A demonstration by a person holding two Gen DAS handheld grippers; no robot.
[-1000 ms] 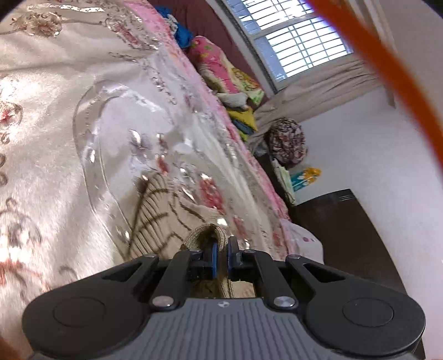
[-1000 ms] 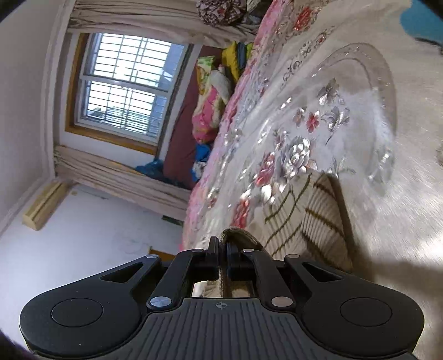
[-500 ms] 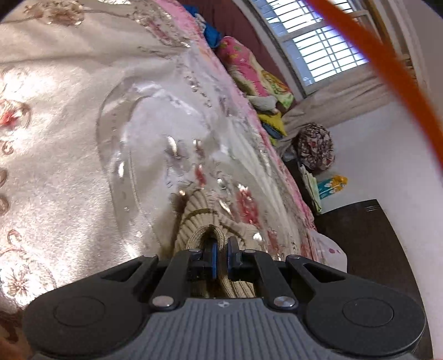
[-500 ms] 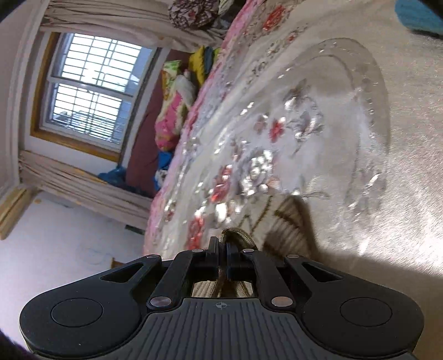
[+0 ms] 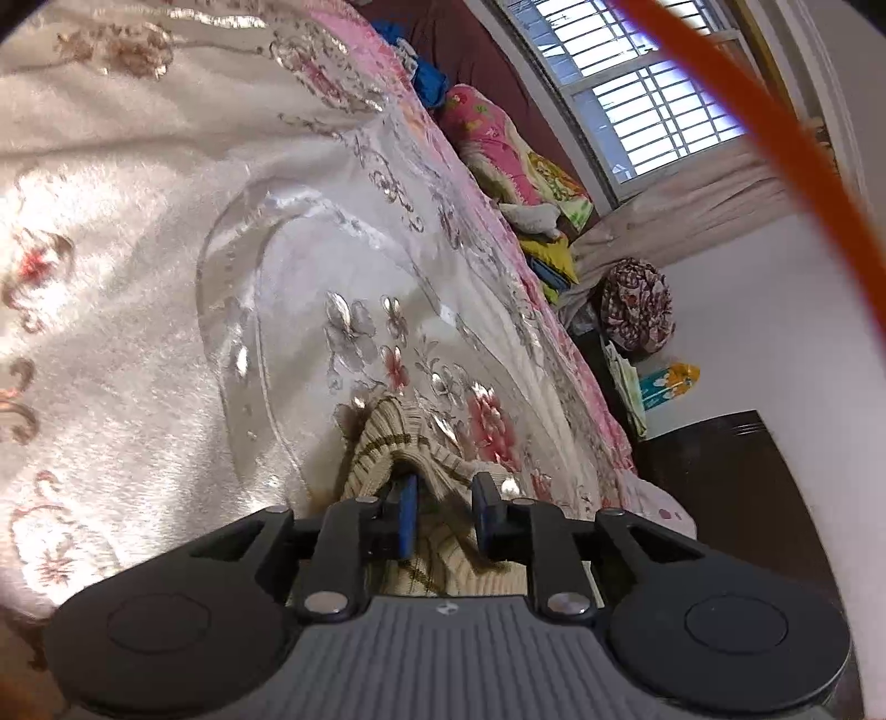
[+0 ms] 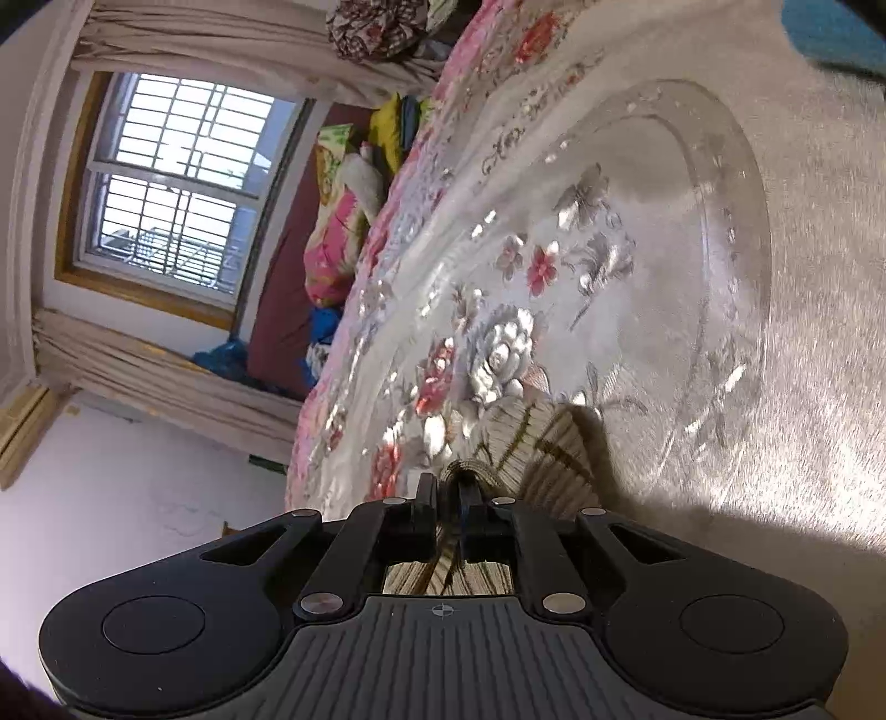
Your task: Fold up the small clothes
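Note:
A beige knit garment with thin brown lines lies bunched on a clear plastic sheet spread over the flowered bedspread. My left gripper is low over it. Its jaws are opening, with a clear gap between the blue pads and a fold of knit lying loosely between them. In the right wrist view the same garment lies just ahead of my right gripper. Its jaws are opening too. The ribbed hem still stands in the narrow gap, with space beside it.
The bed's edge runs close beside both grippers. Bright pillows and blankets are heaped by the window. A dark cabinet stands beside the bed, an orange cable crosses the left view, and a teal item lies far right.
Both grippers went from shut on the garment's hem to jaws parted, the left more widely. They sank closer to the bed and the lifted knit settled onto the plastic sheet.

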